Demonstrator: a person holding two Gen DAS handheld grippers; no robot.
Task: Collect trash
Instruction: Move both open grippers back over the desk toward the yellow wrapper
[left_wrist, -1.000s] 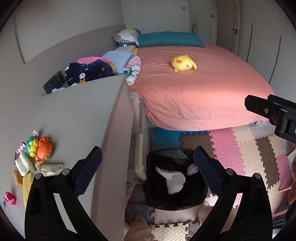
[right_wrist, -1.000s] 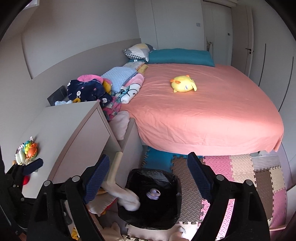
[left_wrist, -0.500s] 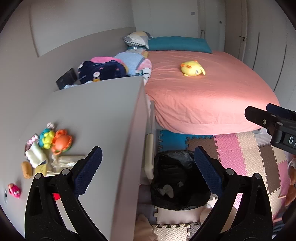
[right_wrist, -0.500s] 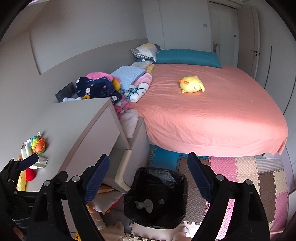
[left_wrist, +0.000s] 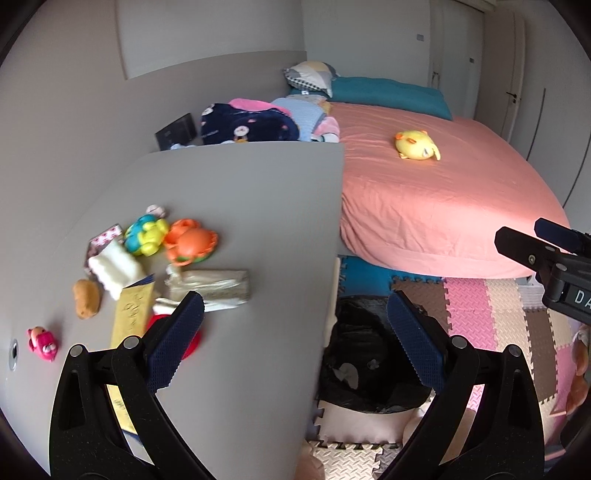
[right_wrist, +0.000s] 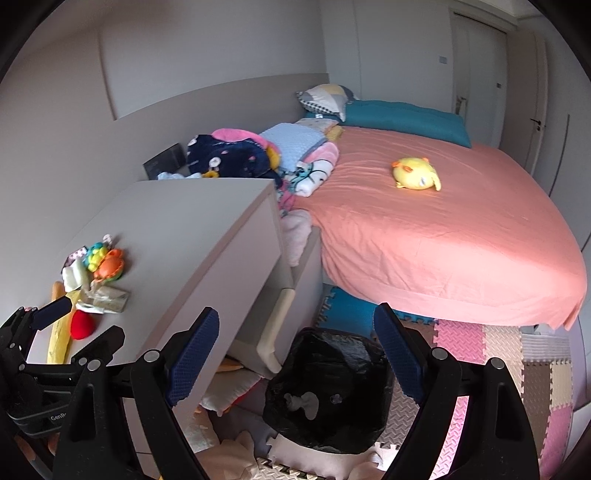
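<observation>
Trash bin (right_wrist: 328, 391), black-lined, on floor beside desk (left_wrist: 236, 206) — crumpled paper inside. L gripper (left_wrist: 295, 339) & R gripper (right_wrist: 295, 354) — jaws apart, nothing btwn them.

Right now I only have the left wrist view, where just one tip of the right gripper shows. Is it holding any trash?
Observer: No. The right gripper is open and empty; the black-lined bin shows between its fingers.
Operator: The desk edge hides part of that bin for me. What is beside it?
Observer: A pulled-out drawer with a cream strip on its front juts from the desk, right next to the bin.
Operator: Anything between desk and bed?
Observer: A pink cloth is stuffed into the gap beside the bed.
</observation>
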